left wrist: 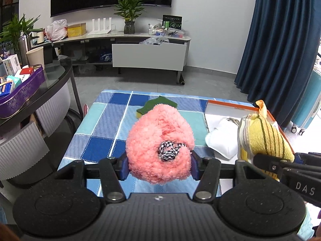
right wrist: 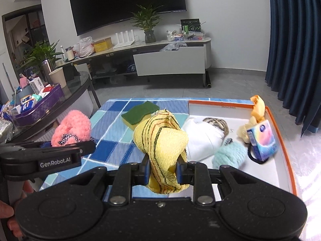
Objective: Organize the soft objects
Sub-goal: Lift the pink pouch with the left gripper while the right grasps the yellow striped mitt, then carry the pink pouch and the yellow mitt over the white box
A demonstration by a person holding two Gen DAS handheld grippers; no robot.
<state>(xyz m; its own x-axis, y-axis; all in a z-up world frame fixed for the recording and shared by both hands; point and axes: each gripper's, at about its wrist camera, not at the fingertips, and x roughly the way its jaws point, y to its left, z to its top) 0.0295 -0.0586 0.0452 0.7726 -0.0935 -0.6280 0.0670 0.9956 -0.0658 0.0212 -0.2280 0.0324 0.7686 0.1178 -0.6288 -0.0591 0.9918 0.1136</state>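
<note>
My left gripper (left wrist: 159,166) is shut on a pink fluffy scrunchie (left wrist: 160,140) with a black-and-white checked band, held above the blue checked cloth (left wrist: 104,124). It also shows at the left of the right wrist view (right wrist: 71,127). My right gripper (right wrist: 163,170) is shut on a yellow striped cloth (right wrist: 162,140), held near the left edge of the orange-rimmed white box (right wrist: 280,140). The yellow cloth also shows in the left wrist view (left wrist: 264,138). A green and yellow sponge (right wrist: 140,114) lies on the cloth's far side.
The box holds a white pouch (right wrist: 202,140), a teal fluffy scrunchie (right wrist: 230,153), a tissue pack (right wrist: 262,139), a cord and an orange cloth (right wrist: 257,104). A dark glass table (right wrist: 60,104) with a purple tray stands to the left. A TV cabinet stands at the back.
</note>
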